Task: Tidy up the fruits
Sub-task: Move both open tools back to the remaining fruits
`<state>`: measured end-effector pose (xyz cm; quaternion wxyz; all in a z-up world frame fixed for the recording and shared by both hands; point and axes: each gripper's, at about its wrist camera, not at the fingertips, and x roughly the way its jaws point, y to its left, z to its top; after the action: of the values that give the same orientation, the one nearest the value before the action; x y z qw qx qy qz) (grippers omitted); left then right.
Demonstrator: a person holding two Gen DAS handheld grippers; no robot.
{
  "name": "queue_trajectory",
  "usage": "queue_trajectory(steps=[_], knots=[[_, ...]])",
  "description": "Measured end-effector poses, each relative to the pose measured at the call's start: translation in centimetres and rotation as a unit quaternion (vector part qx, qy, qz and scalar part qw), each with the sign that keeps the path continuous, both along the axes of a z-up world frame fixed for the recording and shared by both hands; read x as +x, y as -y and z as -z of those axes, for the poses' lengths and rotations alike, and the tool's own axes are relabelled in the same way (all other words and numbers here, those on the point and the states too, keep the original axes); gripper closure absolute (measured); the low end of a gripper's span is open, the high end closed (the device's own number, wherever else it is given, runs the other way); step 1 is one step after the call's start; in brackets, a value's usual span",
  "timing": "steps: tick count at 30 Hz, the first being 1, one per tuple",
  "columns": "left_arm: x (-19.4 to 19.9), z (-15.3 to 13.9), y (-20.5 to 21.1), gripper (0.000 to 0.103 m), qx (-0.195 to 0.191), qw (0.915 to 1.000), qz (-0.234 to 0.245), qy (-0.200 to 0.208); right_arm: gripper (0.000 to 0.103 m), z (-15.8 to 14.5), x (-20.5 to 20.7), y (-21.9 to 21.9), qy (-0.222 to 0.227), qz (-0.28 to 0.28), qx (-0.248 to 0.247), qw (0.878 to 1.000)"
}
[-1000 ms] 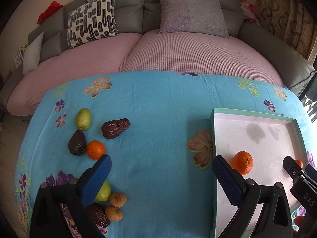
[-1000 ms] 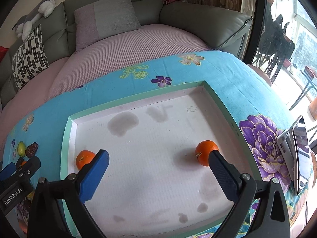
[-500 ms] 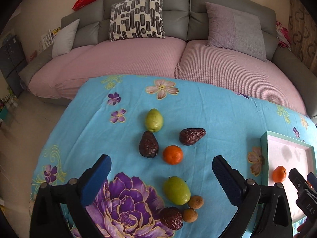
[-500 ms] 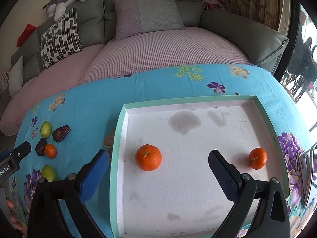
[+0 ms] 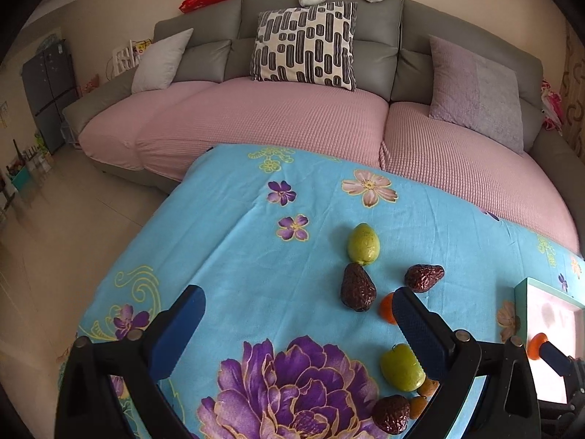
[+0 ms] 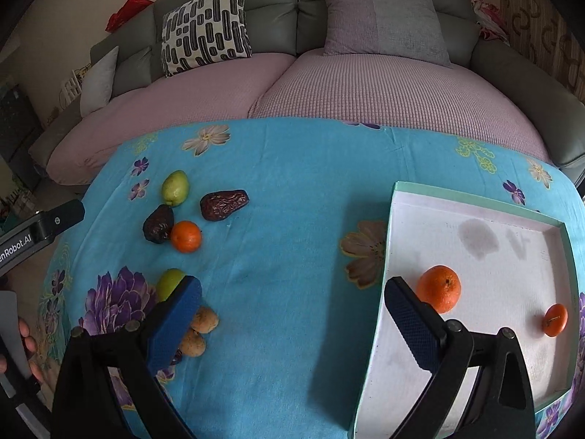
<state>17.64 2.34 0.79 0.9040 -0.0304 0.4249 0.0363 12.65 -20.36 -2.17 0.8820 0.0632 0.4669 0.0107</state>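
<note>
Loose fruit lies on the blue flowered cloth: a green pear (image 5: 362,244) (image 6: 175,188), two dark dates (image 5: 357,287) (image 6: 223,205), an orange (image 6: 186,236), a second green pear (image 5: 401,367) (image 6: 169,282), a third date (image 5: 391,413) and two small brown fruits (image 6: 204,320). A white tray with a green rim (image 6: 388,241) (image 5: 521,305) holds two oranges (image 6: 439,287) (image 6: 555,319). My left gripper (image 5: 298,323) is open and empty, above the cloth left of the fruit. My right gripper (image 6: 292,305) is open and empty, between the fruit and the tray.
A grey sofa with pink seat covers (image 5: 292,124) and cushions curves behind the table. The table's left edge drops to a tiled floor (image 5: 55,241). The left gripper's body (image 6: 40,228) shows at the left of the right wrist view.
Both grippers have swung left, away from the tray. The loose fruit now sits right of the left gripper and ahead-left of the right one. No fruit has moved.
</note>
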Motion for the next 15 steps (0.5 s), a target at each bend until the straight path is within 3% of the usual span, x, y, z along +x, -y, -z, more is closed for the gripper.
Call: queue_trajectory(steps=[3,5,15], knots=[[0.5,0.6,-0.1,0.0,-0.017,0.9997,0.013,-0.012,0.006,0.6,0.2,-1.4,-0.01,-0.024,0.006,1.0],[0.8,0.8,0.0,0.0,-0.022,0.9994,0.021,-0.015,0.017,1.0,0.3,-2.3,-0.017,-0.039,0.007,0.999],[3.9,3.3,0.9,0.0,-0.035,0.9965,0.058,-0.049,0.027,2.7,1.4,-5.7,-0.032,-0.091,0.031,0.995]])
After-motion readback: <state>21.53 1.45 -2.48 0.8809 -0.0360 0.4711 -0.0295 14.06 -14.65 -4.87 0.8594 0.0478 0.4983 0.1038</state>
